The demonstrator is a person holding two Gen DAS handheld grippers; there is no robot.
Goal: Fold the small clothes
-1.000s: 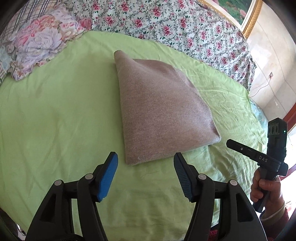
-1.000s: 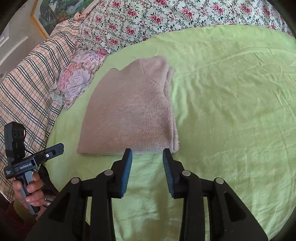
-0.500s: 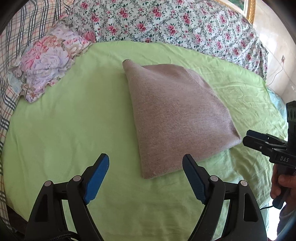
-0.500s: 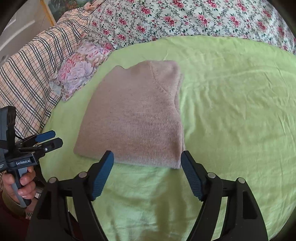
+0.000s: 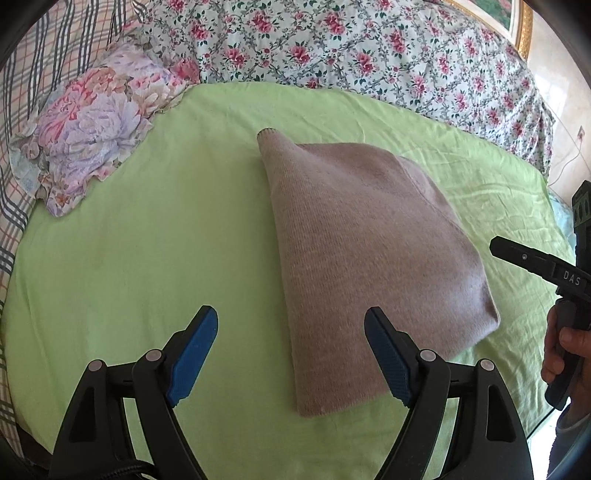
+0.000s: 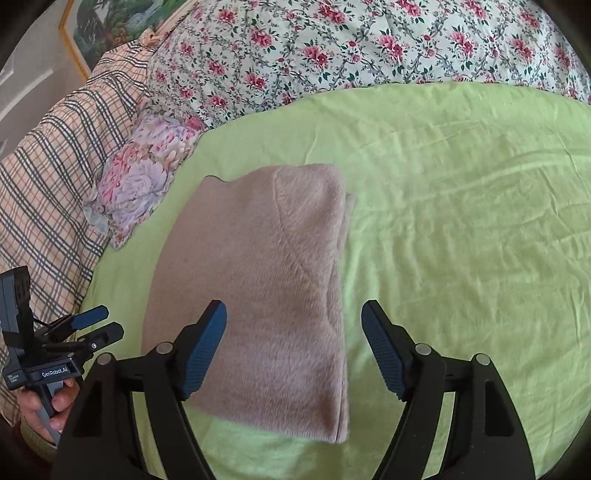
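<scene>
Folded beige knit sweater (image 5: pixel 369 266) lies centre frame on the green sheet (image 5: pixel 147 258). Left gripper (image 5: pixel 291 354) and right gripper (image 6: pixel 294 347) both spread wide, holding nothing. I judge it soft, light, floppy; I'd pinch the near hem corners.

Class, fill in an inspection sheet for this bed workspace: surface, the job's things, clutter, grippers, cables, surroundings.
Surface: green bedsheet, lightly wrinkled.
Job's things: one beige knit garment, folded flat on the sheet.
Clutter: floral pillow at the sheet's edge, apart from the garment.
Grippers: left gripper open above the garment's near corner; right gripper open above its near edge; neither holds anything.
Cables: a thin cable down the wall.
Surroundings: floral quilt, plaid blanket, framed picture.
</scene>
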